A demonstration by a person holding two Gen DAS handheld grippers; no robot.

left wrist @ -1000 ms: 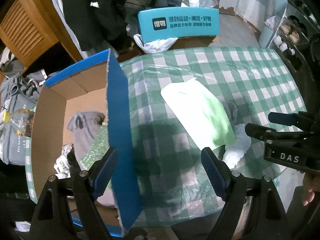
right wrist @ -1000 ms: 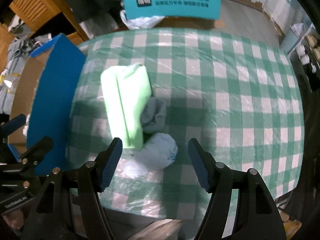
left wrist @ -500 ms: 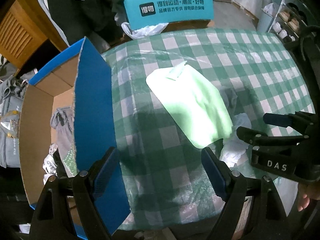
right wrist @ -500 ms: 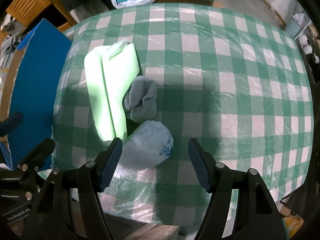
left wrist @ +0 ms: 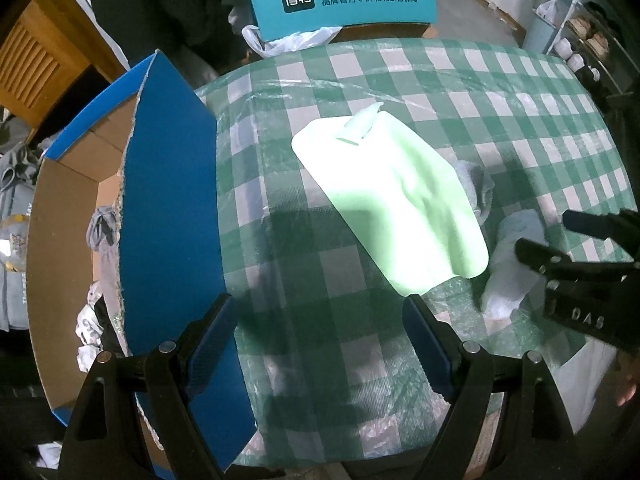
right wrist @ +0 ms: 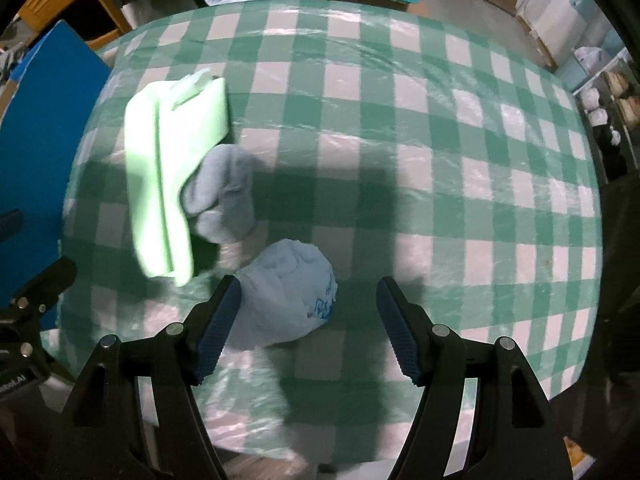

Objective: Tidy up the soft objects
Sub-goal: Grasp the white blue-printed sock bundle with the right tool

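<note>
Green pack point(right wrist: 168, 168), grey cloth point(right wrist: 224, 196), white bundle point(right wrist: 292, 300) touching, tabletop.

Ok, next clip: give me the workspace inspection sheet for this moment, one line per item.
Surface: table under a green-and-white checked cloth with a clear plastic cover.
Job's things: pale green folded cloth, grey sock partly tucked under its edge, pale blue bundle nearest the right claw; all lie on the table.
Box: blue cardboard box at the table's edge, flap up, grey garments already inside.
Clutter: nothing seen on the table besides these.
Grippers: left claw open over bare cloth; right claw open above the blue bundle, not touching it.
Cables: nothing seen.
Surroundings: teal printed chair back, dark clothes, wooden furniture, shelves.
</note>
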